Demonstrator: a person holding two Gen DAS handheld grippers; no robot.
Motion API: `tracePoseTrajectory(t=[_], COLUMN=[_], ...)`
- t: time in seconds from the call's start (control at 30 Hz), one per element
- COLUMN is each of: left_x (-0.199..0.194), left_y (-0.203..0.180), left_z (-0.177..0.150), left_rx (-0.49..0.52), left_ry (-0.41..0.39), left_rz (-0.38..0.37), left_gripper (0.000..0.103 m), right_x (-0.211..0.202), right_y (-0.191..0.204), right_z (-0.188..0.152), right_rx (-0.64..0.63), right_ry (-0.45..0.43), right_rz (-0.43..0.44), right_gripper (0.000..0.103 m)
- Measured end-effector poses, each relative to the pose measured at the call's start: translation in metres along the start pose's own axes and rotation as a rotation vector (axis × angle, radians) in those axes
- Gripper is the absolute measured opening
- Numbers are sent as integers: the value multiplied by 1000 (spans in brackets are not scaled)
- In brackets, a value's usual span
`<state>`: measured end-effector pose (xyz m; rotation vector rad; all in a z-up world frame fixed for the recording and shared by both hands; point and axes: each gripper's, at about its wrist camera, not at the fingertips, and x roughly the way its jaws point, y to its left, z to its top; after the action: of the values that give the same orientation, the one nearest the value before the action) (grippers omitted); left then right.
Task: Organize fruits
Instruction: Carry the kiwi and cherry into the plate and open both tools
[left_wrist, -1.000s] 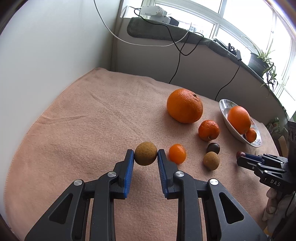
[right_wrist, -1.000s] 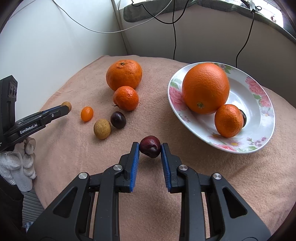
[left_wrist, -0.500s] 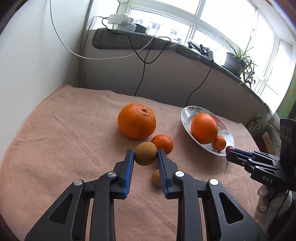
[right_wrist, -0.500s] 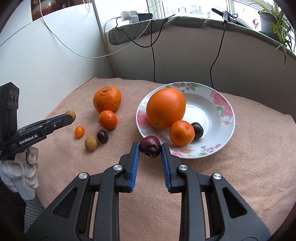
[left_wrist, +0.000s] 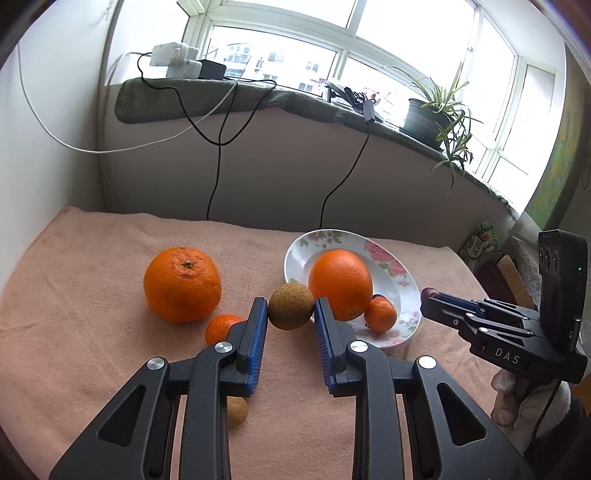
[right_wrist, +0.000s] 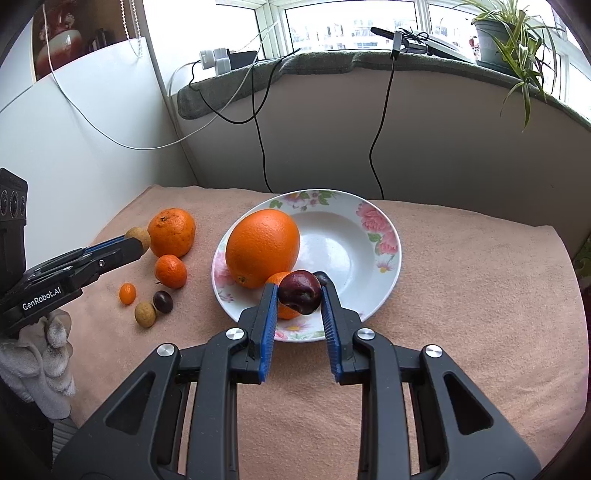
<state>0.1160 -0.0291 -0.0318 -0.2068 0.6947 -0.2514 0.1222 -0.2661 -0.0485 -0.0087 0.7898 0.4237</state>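
Note:
My left gripper (left_wrist: 290, 308) is shut on a round brown fruit (left_wrist: 291, 306) and holds it above the cloth, left of the flowered plate (left_wrist: 400, 280). My right gripper (right_wrist: 299, 297) is shut on a dark red plum (right_wrist: 300, 291) above the plate's near rim (right_wrist: 295, 328). The plate holds a large orange (right_wrist: 263, 252), a small mandarin (right_wrist: 286, 312) and a dark fruit half hidden behind the plum. On the cloth lie a big orange (right_wrist: 172, 232), a mandarin (right_wrist: 170, 271), a kumquat (right_wrist: 127, 293), a dark fruit (right_wrist: 163, 301) and a brown fruit (right_wrist: 144, 314).
A pink cloth (right_wrist: 461, 295) covers the table. A white wall (right_wrist: 74, 147) stands at the left and a low wall with hanging cables (right_wrist: 380, 140) at the back. A potted plant (left_wrist: 439, 114) sits on the sill. The table's right edge drops off near boxes (left_wrist: 484, 243).
Both grippers have risen and moved toward the plate with their fruit. The right gripper's plum now hangs over the plate's near rim; the left gripper's fruit is beside the plate.

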Motion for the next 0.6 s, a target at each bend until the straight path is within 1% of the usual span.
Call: tracePoseTrajectory(t=[0.3,0.6], left_x=[23,44], left_y=[-26,-50], left_z=[19,28], left_rx=[35,74], left_ry=[9,28], left_rz=[-48,-78], left_gripper=[24,24], right_x=[9,17], right_y=[-17,-25], right_z=[6,10], right_rx=[21,25], right_ry=[0,7], right_rz=[-20,-26], right_gripper=[25,25])
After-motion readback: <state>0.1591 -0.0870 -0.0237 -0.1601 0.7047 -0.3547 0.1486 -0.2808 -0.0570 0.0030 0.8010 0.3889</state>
